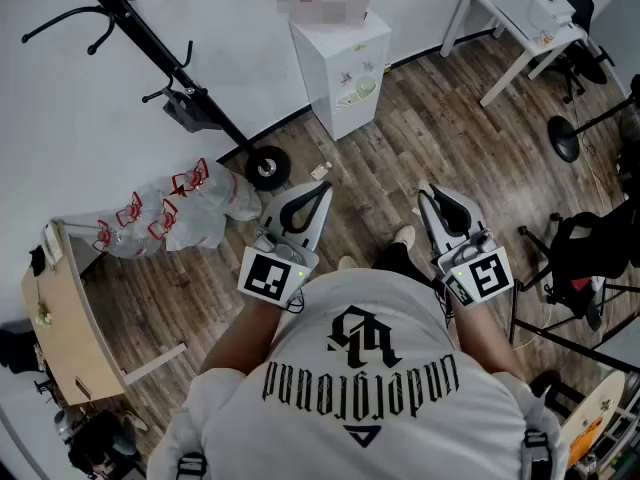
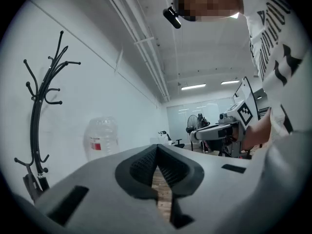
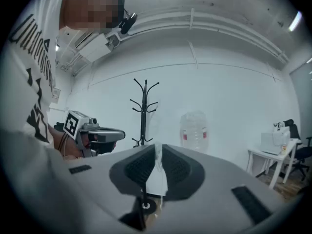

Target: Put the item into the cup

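Observation:
Both grippers are held level in front of the person's white printed shirt, above a wooden floor (image 1: 400, 158). In the right gripper view, my right gripper (image 3: 157, 152) is shut on a thin white item (image 3: 157, 177), which hangs down between the ribbed pads. The left gripper (image 2: 157, 151) is shut, pads meeting with nothing between them. In the head view the left gripper (image 1: 318, 194) and right gripper (image 1: 431, 197) point away from the body, side by side and apart. The item does not show there. No cup is in any view.
A small white cabinet (image 1: 340, 68) stands ahead by the wall. A black coat rack (image 3: 144, 111) and a large water bottle (image 3: 194, 130) are beside it. Plastic bags (image 1: 185, 208) lie to the left, a white table (image 1: 520, 28) and black stands (image 1: 580, 258) to the right.

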